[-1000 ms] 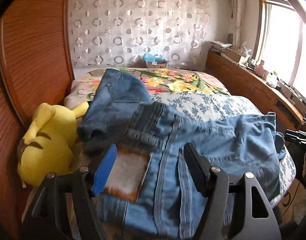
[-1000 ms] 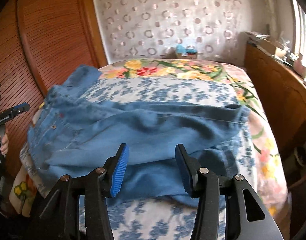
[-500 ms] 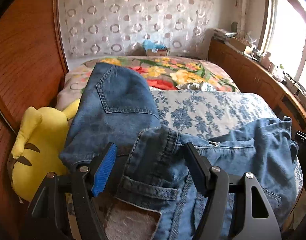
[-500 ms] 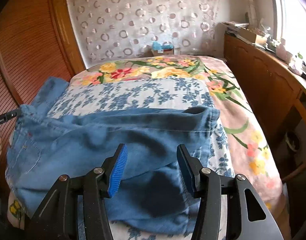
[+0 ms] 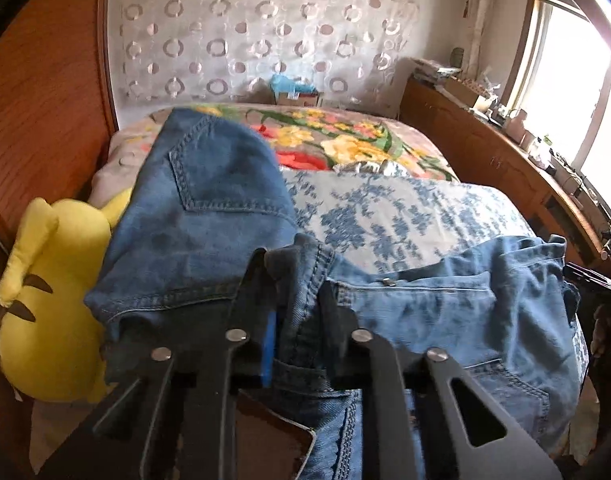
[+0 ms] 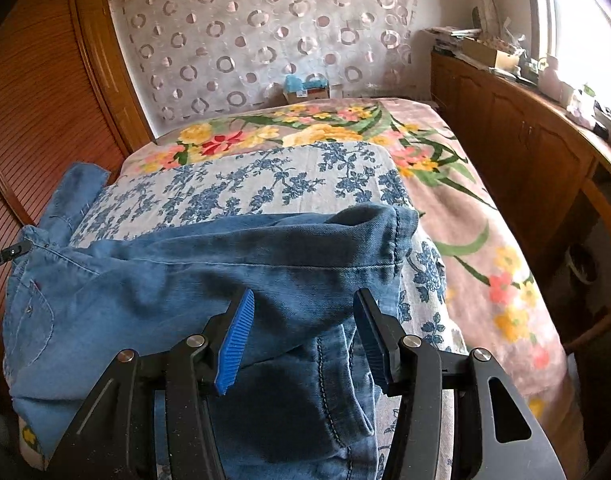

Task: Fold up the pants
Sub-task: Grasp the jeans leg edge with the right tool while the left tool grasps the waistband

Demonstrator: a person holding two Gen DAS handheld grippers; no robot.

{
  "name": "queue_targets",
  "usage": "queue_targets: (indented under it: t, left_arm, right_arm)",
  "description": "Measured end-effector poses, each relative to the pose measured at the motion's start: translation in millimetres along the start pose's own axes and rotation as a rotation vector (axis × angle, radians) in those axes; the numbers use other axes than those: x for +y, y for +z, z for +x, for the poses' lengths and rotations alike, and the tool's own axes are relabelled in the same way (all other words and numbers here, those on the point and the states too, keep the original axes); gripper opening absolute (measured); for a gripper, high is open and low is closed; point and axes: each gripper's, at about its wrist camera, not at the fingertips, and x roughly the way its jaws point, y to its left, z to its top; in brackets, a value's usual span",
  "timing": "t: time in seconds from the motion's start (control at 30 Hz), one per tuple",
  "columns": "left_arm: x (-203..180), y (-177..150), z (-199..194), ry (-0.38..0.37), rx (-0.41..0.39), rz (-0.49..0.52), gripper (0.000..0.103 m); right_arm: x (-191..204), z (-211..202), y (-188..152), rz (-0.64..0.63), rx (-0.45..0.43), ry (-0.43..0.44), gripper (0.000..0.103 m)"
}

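The left gripper [image 5: 295, 300] clamps the jeans' [image 5: 445, 312] waistband at the bed's [image 5: 385, 216] near edge; the right gripper [image 6: 301, 332] gapes over them.

Place: a home bedroom.
Bed [image 6: 457, 216]: floral blanket, blue-flowered sheet on top.
Wardrobe [image 6: 45, 92]: slatted wood, beside the bed.
Plush toy [image 5: 49, 304]: yellow, at the bedside.
Window [image 5: 577, 92]: bright, above a cluttered wooden cabinet [image 6: 517, 128].
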Motion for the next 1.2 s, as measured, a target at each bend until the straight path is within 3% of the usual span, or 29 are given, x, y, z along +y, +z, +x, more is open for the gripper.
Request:
queue_targets:
  t: [0.2, 0.33, 0.47, 0.57, 0.67, 0.87, 1.13, 1.2]
  left_arm:
    - [7.8, 6.7, -50.3, 0.081, -0.144, -0.077, 0.016]
    - [21.8, 8.0, -55.1, 0.136, -0.123, -0.083, 0.017]
    - [20.3, 4.2, -53.5, 0.123, -0.096, -0.07, 0.02]
    - [16.0, 4.3, -54.3, 0.128, -0.094, -0.064, 0.031]
    - [13.1, 2.4, -63.7, 0.113, -0.124, -0.066, 0.049]
    - [1.3, -0.9, -82.9, 0.098, -0.162, -0.044, 0.075]
    - [-26.6, -9.0, -93.0, 0.086, -0.185, 0.007, 0.078]
    - [-33.9, -12.8, -91.0, 0.066, -0.177, 0.017, 0.078]
  right_arm:
    - [-9.9, -4.8, -1.0, 0.017, -0.006, -0.011, 0.054]
    - [-16.2, -10.3, -1.8, 0.035, -0.017, -0.013, 0.054]
    - [-17.6, -16.6, -3.6, 0.041, -0.031, -0.014, 0.054]
    - [-18.4, -22.2, -8.7, 0.041, -0.036, -0.017, 0.054]
    - [-20.9, -28.1, -14.6, 0.039, -0.036, -0.022, 0.054]
    - [-18.9, -35.1, -23.0, 0.033, -0.022, -0.022, 0.054]
    - [-14.9, -33.1, -31.4, 0.019, 0.015, 0.007, 0.053]
    - [-12.1, -32.0, -32.2, 0.009, 0.018, 0.016, 0.042]
